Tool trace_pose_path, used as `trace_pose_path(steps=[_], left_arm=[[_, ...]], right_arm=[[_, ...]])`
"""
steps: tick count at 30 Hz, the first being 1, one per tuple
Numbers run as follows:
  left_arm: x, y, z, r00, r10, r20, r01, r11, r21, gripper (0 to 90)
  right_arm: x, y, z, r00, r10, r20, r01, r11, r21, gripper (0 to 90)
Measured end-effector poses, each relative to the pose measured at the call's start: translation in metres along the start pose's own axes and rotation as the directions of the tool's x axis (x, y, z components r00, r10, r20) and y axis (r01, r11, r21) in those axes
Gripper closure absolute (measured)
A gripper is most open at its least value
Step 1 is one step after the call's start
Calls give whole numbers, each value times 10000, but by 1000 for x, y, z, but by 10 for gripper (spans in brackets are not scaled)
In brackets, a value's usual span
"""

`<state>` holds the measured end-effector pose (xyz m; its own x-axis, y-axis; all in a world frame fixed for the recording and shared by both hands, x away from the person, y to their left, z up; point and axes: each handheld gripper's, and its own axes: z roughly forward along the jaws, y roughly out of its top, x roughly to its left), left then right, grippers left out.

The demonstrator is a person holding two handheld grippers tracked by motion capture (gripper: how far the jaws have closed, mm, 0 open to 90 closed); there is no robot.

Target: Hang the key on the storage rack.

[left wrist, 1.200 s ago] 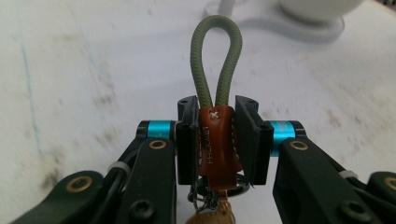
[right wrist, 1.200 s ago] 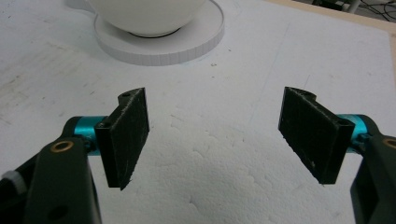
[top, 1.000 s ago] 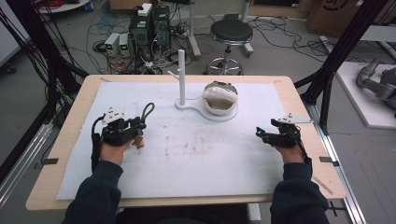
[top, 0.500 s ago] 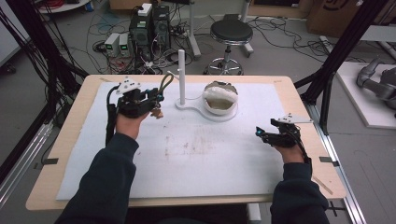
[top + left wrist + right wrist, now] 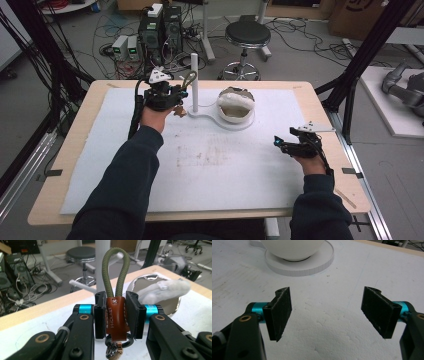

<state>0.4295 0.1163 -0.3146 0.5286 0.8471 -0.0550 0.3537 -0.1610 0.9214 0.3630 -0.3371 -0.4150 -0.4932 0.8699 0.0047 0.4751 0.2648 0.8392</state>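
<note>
The left gripper (image 5: 176,96) is clamped on the brown leather tab of a keychain (image 5: 116,315), its olive cord loop (image 5: 116,270) standing straight up between the jaws. Over the last second this hand has travelled from the left part of the tabletop, near its middle, up toward the far edge, and it now hovers just left of the white post (image 5: 194,82) that rises from the white stand (image 5: 210,116). That suggests the loop is being brought to the post, probably to be hung over it, though it has not reached it yet. In the left gripper view the post sits directly behind the loop, so the two are lined up but apart. The right gripper (image 5: 282,145) has stayed put near the right edge, jaws spread wide over the bare white foam mat (image 5: 332,322), holding nothing. The bowl (image 5: 236,105) sits on the stand's round base.
</note>
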Motion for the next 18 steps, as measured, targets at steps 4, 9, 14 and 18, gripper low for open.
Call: trace_pose_path(steps=[4,9,14,18], left_arm=[[0,-4,10,9999,88,-131,-84,9994,341,705],[3,-10,19,9998,-90,166,81,9987,494,693],[9,-21,18,9977,-481,477,467,9985,298,634],[19,-36,10,9934,-866,752,867,9962,29,538]], right_arm=[[0,0,0,10000,-3,-20,3,10000,31,249],[0,0,1,10000,-20,-15,20,10000,32,249],[-1,-1,0,10000,0,-4,0,10000,-29,249],[0,-1,-1,10000,17,-12,-17,10000,-10,249]])
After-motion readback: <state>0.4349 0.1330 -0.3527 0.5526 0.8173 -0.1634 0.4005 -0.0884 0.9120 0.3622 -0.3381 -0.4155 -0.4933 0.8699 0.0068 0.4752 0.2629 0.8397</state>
